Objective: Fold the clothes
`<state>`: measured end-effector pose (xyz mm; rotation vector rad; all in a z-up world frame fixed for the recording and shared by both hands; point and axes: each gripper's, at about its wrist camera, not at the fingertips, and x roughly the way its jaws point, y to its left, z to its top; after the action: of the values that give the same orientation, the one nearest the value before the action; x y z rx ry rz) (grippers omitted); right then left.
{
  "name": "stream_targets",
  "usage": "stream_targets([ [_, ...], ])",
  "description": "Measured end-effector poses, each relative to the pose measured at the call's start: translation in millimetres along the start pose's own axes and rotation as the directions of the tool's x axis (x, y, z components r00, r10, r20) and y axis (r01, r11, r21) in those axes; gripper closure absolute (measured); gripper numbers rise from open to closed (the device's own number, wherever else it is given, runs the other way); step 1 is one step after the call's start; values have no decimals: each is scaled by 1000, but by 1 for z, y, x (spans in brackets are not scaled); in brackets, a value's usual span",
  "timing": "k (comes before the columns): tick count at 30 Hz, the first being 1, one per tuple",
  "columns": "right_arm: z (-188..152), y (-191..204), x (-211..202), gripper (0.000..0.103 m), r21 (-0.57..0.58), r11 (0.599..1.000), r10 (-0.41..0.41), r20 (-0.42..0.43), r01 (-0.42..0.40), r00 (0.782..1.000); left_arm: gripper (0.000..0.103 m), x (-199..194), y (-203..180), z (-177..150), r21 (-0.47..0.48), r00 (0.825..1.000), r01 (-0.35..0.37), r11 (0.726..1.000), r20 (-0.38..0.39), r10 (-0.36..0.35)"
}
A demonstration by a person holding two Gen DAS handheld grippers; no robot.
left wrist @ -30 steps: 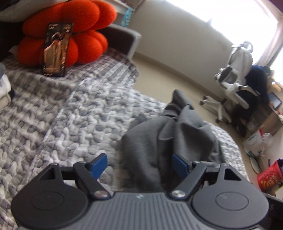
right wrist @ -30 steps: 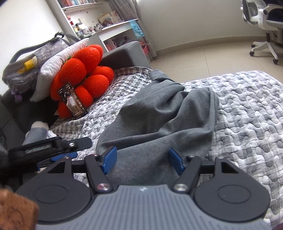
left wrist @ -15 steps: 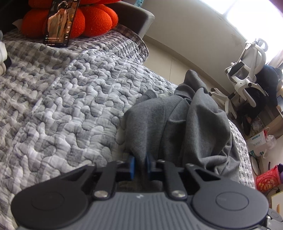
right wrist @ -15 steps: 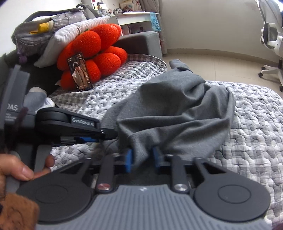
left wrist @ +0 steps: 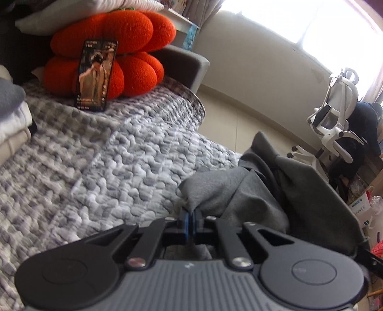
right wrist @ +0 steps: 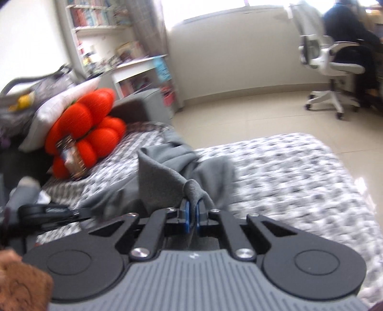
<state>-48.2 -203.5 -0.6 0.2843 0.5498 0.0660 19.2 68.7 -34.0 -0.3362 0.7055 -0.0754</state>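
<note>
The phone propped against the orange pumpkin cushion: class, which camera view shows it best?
The left wrist view: the phone stands upright, sharp and front-on against the orange pumpkin cushion. The right wrist view shows it small, motion-blurred.

A grey-and-white quilted bed (left wrist: 115,167) carries a grey garment (left wrist: 263,191) (crumpled) and an orange cushion (left wrist: 115,55).

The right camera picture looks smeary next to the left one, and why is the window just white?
Right wrist view: motion blur smears the quilt and orange cushion, while the right gripper, shut on the grey garment, stays sharp. Left wrist view: mostly crisper, the phone readable as a picture; the window is overexposed to white. Both views: fisheye bends walls and floor edges.
</note>
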Motion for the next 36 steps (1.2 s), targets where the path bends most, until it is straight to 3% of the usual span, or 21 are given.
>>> stream_targets([
  [8, 3, -44, -16, 98, 63, 991, -124, 49, 121, 991, 100, -11, 7, 5, -3, 996, -68, 998, 66, 68],
  [16, 2, -76, -13, 97, 140, 975, -178, 12, 175, 984, 100, -12, 11, 5, 1, 997, -67, 998, 47, 66],
  [20, -2, -77, -9, 87, 170, 973, -156, -14, 156, 988, 99, -10, 9, 4, 28, 997, -68, 997, 30, 67],
  [23, -2, -67, -11, 86, 130, 981, -144, -6, 144, 990, 80, -9, 5, 3, 100, 995, -102, 990, 18, 101],
  [24, -2, -64, -11, 78, 116, 983, -140, -3, 140, 990, 64, -10, 4, 3, 118, 993, -116, 986, 19, 114],
  [25, -2, -61, -12, 59, 103, 985, -136, -1, 136, 991, 57, -11, 3, 3, 134, 992, -126, 983, 19, 125],
  [27, -2, -55, -13, 39, 75, 989, -128, 5, 128, 992, 56, -12, 3, 5, 147, 994, -111, 983, -4, 112],
  [32, -6, -34, -15, 39, 6, 999, -47, 0, 47, 999, 54, 0, 10, 2, 116, 990, -43, 992, -126, 58],
  [36, -16, -11, -4, 39, 8, 996, 94, -90, -93, 991, 56, 9, 9, -4, 107, 984, -42, 993, -170, 60],
])
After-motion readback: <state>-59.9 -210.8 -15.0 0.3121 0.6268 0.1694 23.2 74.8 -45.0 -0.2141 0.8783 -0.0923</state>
